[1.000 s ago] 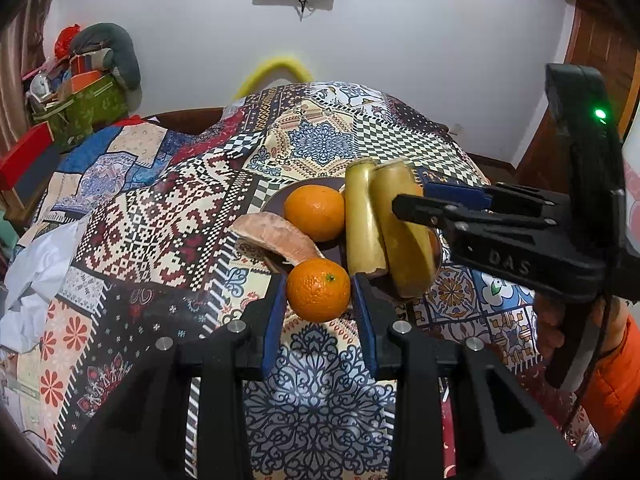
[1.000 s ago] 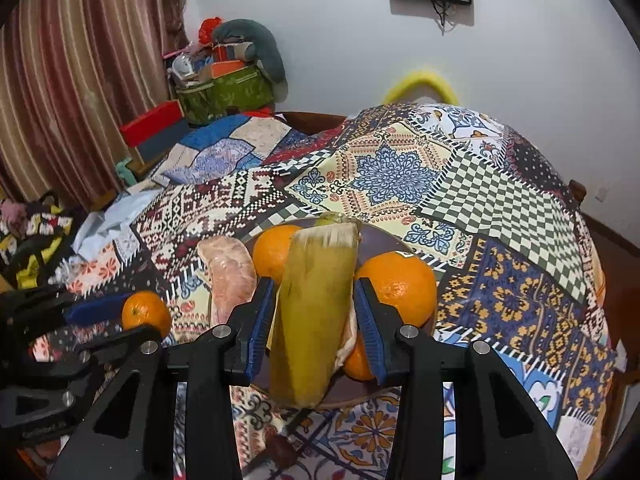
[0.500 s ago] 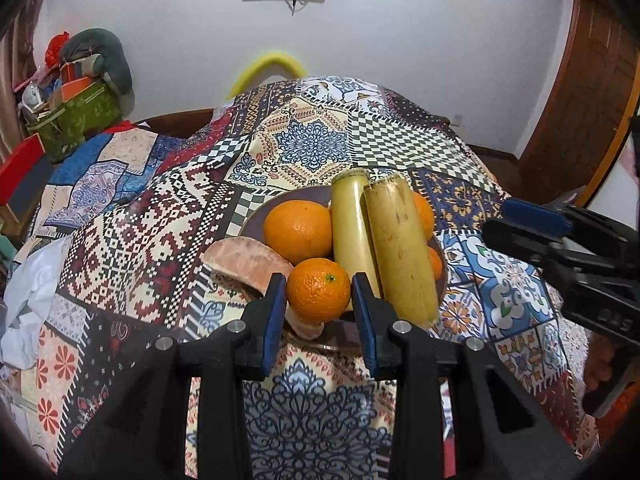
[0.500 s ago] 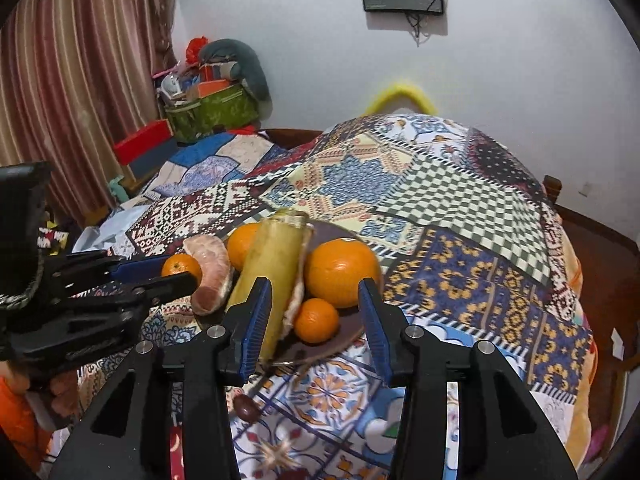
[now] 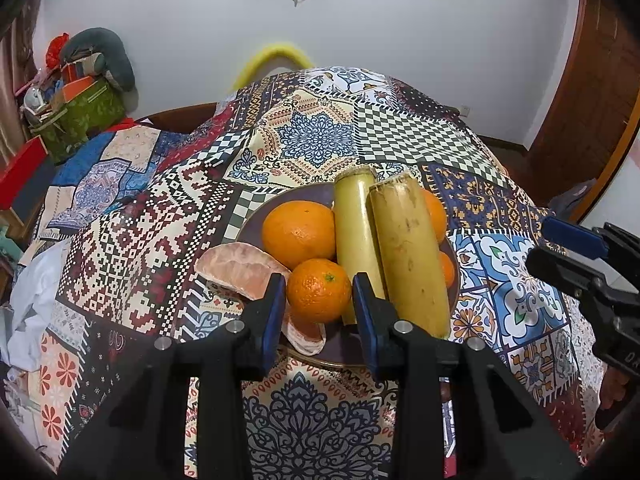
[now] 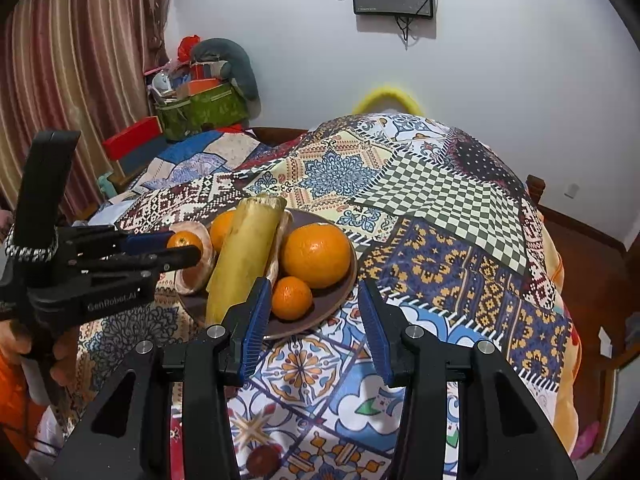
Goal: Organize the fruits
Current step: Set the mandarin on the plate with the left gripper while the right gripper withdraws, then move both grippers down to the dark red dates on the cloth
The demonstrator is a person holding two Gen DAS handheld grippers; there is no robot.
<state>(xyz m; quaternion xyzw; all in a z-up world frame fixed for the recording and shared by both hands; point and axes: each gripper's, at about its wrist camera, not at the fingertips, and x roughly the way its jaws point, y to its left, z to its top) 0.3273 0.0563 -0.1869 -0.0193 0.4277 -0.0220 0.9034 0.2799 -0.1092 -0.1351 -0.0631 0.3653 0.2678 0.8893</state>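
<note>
Orange fruit crowds the brown plate (image 5: 248,226) on the patchwork-covered surface (image 5: 320,140): two large oranges, a small one, two banana pieces (image 5: 408,256) and a pomelo wedge (image 5: 240,270) at its left rim. The left tool (image 5: 319,300), jaws opening, brackets a mandarin (image 5: 319,290) over the plate's near edge. The right tool (image 6: 312,320) stands open and empty beside the plate. Sorting looks nearly finished.

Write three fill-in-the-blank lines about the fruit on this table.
1. The oranges sit on a brown ___.
2. Large and small together, they number ___.
3. Between them lie ___ bananas.
Missing words: plate; four; two.
</note>
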